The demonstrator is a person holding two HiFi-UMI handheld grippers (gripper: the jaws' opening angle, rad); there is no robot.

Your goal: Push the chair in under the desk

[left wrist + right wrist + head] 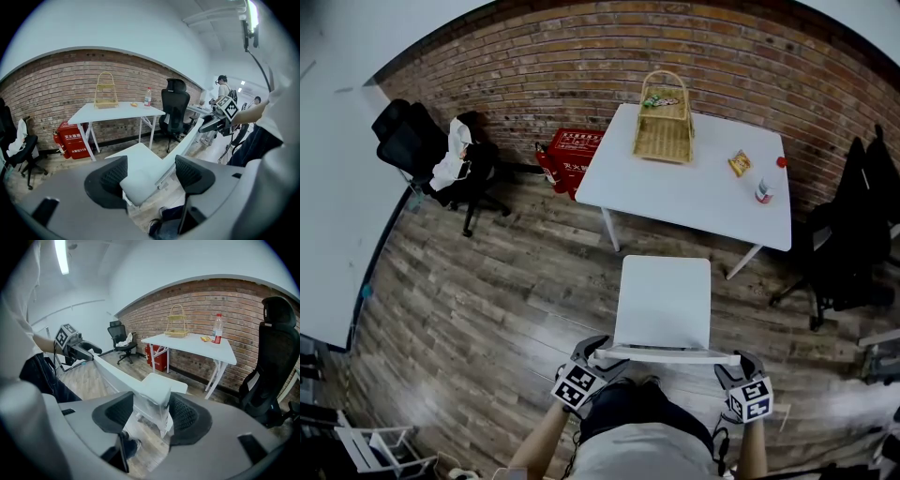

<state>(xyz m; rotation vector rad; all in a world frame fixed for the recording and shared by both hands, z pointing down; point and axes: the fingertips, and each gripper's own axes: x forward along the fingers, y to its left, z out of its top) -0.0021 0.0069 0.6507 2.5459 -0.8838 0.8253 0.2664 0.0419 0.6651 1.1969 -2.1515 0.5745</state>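
Observation:
A white chair (664, 300) stands in front of the white desk (675, 192), its seat just short of the desk's near edge and its backrest toward me. My left gripper (598, 352) clasps the left end of the backrest top rail, and my right gripper (739, 362) clasps the right end. In the left gripper view the backrest corner (140, 183) sits between the pads of the left gripper (152, 176). The right gripper view shows the right gripper (151, 416) with both pads against the other rail end (152, 404).
On the desk are a wicker basket (664, 117), a snack packet (738, 164) and a bottle (764, 190). A red crate (572, 161) stands by the brick wall. Black office chairs stand at the left (441, 155) and right (853, 239). The floor is wood planks.

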